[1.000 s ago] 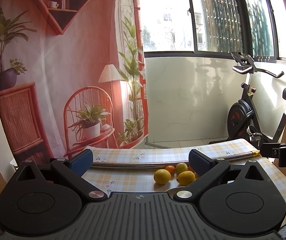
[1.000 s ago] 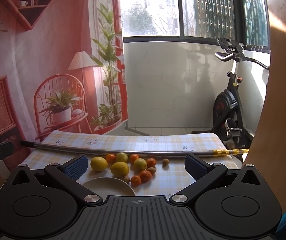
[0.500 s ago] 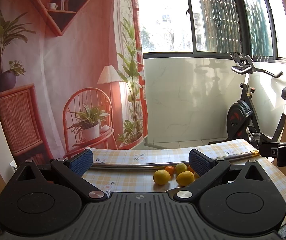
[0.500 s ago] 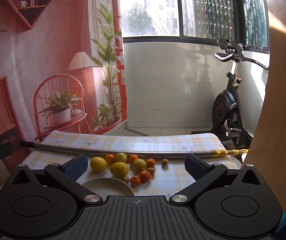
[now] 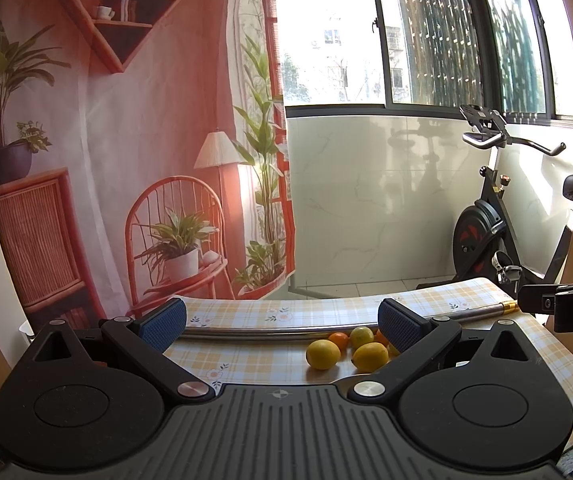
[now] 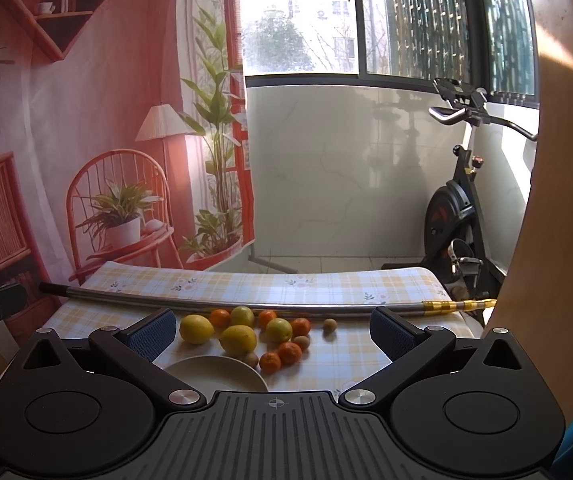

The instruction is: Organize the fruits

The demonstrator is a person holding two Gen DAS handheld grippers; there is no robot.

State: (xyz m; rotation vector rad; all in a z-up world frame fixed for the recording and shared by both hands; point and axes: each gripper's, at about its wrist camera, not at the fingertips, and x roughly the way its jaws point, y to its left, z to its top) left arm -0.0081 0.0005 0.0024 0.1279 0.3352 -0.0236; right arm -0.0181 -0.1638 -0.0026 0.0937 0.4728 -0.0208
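- Left wrist view: the left gripper (image 5: 282,322) is released, its blue pads spread wide with nothing between them, held above the near edge of the desk (image 5: 246,354). Two lemons (image 5: 323,354) lie ahead and to the right, with an orange (image 5: 338,339) and a greenish citrus just behind them, near a metal pole (image 5: 270,334) that runs across the checked cloth. The other gripper's body pokes in at the far right.
- Right wrist view: the right gripper (image 6: 272,332) is likewise released and empty. The whole cluster shows here: lemons (image 6: 238,339), small oranges (image 6: 289,353) and brown kiwis (image 6: 329,325), loose on the desk, the nearest ones just beside a pale bowl (image 6: 214,374), which looks empty.
- Judgement: sorting has not begun; this is the approach. The next move calls for lowering one gripper over a single fruit at the cluster's edge, closing gently on it, since round fruit rolls, then carrying it to the bowl.
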